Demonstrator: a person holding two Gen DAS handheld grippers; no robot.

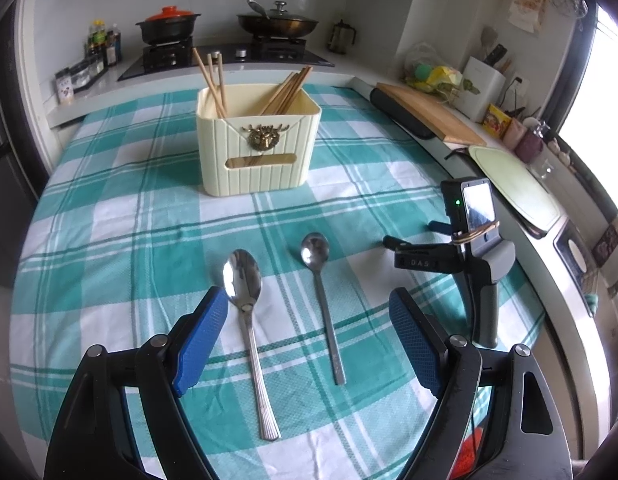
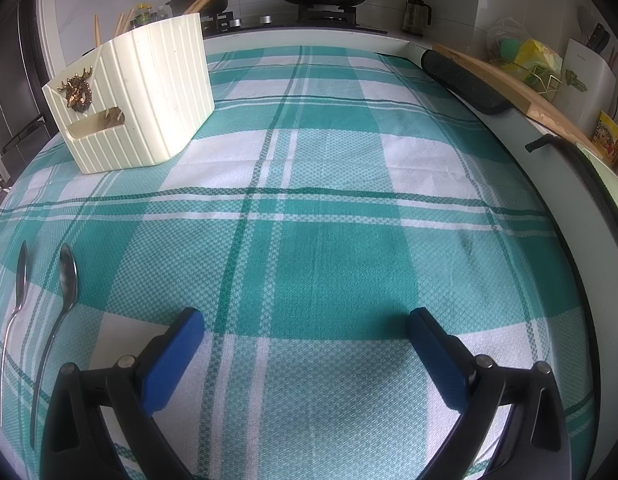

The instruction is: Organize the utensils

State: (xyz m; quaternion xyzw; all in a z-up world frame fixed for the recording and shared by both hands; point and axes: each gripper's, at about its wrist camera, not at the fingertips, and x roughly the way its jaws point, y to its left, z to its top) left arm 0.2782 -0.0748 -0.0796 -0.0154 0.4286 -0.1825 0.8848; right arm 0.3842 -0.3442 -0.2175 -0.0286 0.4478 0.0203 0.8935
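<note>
- Two spoons lay on the green-check cloth (image 1: pixel 121 240), in front of the cream holder (image 1: pixel 257 140).
- Large spoon (image 1: pixel 249 320): long axis ran near-to-far, bowl toward holder, handle toward camera.
- Small spoon (image 1: pixel 323 300) just right of it, approx parallel, bowl also at far end.
- Chopsticks (image 1: pixel 287 92) stood tilted in holder.
- L gripper (image 1: pixel 309 312) spread wide above spoons, holding nothing; left pad beside large spoon's bowl.
- R gripper (image 2: pixel 305 320) also spread wide, empty, over bare cloth; spoons well to its left.
</note>
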